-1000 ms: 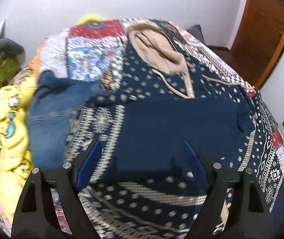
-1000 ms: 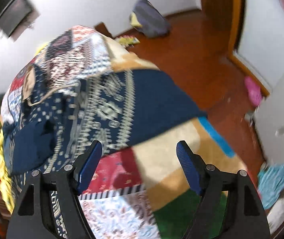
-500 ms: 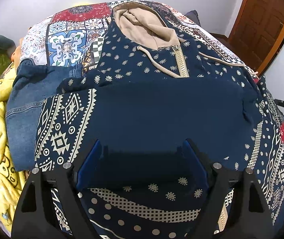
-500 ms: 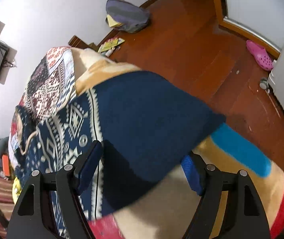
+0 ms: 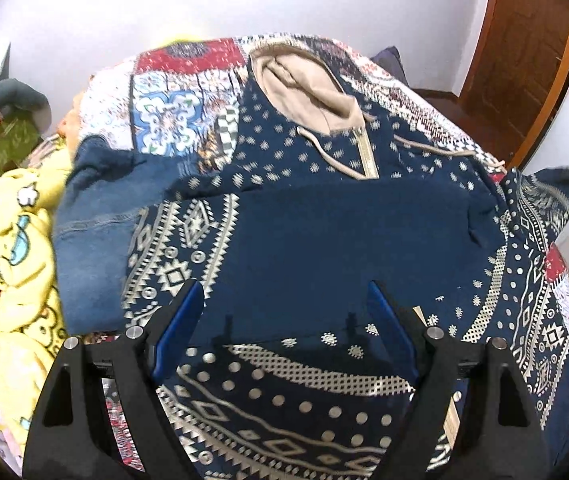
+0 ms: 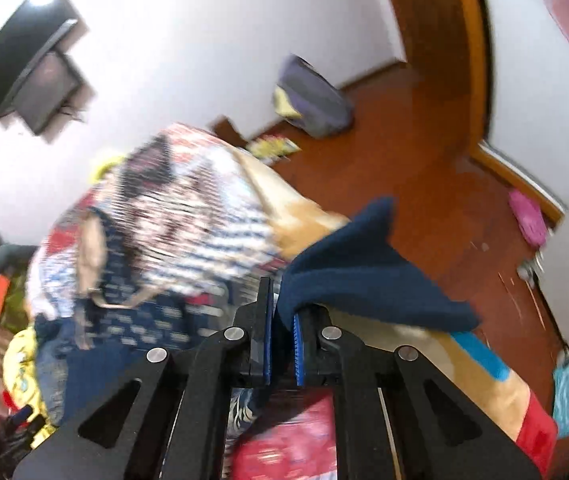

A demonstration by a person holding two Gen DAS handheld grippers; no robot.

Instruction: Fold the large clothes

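Note:
A navy hoodie with a cream pattern lies spread on the bed, its beige hood at the far end. My left gripper hovers open over the plain navy middle, nothing between its blue pads. In the right wrist view, my right gripper is shut on the edge of a plain navy part of the hoodie. That fabric is lifted off the bed and hangs to the right of the jaws. The right view is blurred by motion.
A folded denim garment and a yellow blanket lie left of the hoodie on the patchwork bedspread. Beyond the bed's right edge is wooden floor with a backpack and a pink slipper. A wooden door stands at the far right.
My right gripper closed on the navy fabric edge and rose with it, tilting up toward the room. My left gripper stayed open, dipping nearer the hoodie, then drawing back.

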